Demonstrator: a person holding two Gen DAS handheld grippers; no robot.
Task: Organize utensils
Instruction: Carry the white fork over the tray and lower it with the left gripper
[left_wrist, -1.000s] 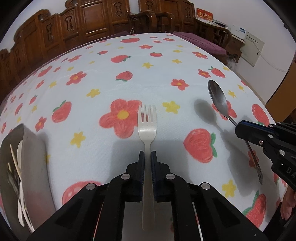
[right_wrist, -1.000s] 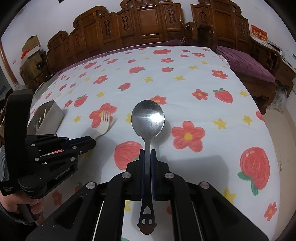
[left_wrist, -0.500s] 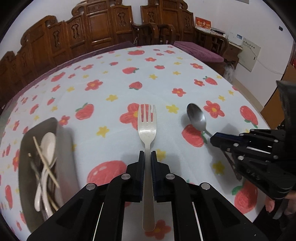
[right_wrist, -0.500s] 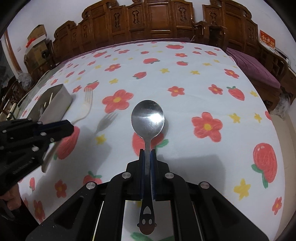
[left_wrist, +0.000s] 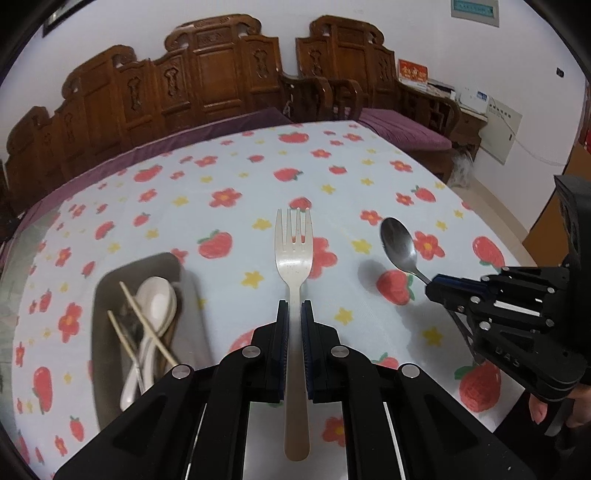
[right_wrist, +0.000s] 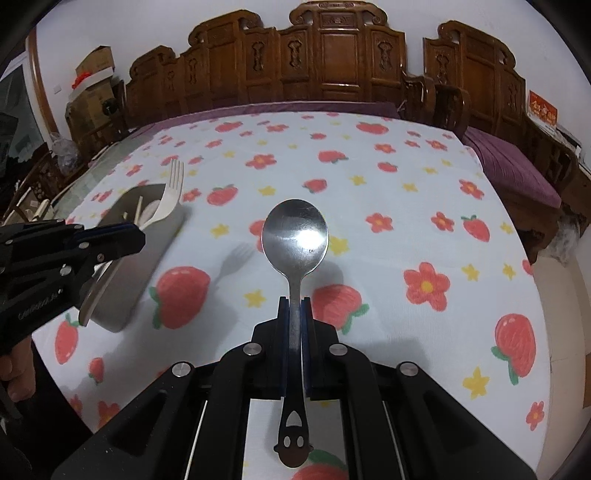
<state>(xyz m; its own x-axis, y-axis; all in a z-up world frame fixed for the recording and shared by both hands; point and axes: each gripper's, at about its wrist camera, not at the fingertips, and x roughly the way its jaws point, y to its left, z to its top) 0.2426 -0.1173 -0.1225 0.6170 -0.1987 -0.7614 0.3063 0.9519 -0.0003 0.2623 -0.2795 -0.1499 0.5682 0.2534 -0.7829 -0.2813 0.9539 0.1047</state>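
My left gripper (left_wrist: 294, 305) is shut on the handle of a cream plastic fork (left_wrist: 293, 251), held in the air above the flowered tablecloth with its tines pointing away. To its lower left a grey tray (left_wrist: 192, 306) holds white spoons and chopsticks. My right gripper (right_wrist: 294, 302) is shut on a steel spoon (right_wrist: 294, 236), bowl forward, lifted over the cloth. In the right wrist view the left gripper (right_wrist: 129, 236) and the fork (right_wrist: 170, 195) hang over the tray (right_wrist: 147, 258). The right gripper (left_wrist: 437, 290) with the spoon (left_wrist: 399, 243) shows at the right of the left wrist view.
The table (right_wrist: 406, 192) wears a white cloth printed with strawberries and flowers. Carved wooden chairs (right_wrist: 332, 55) line its far side, and purple cushioned seats (left_wrist: 402, 129) stand at the right. The table's right edge drops to the floor (right_wrist: 561, 295). A hand (right_wrist: 18, 365) holds the left gripper.
Both grippers have risen off the cloth with their utensils. The left one with the fork has drifted toward the tray, which has come further into view. The right one followed leftward.
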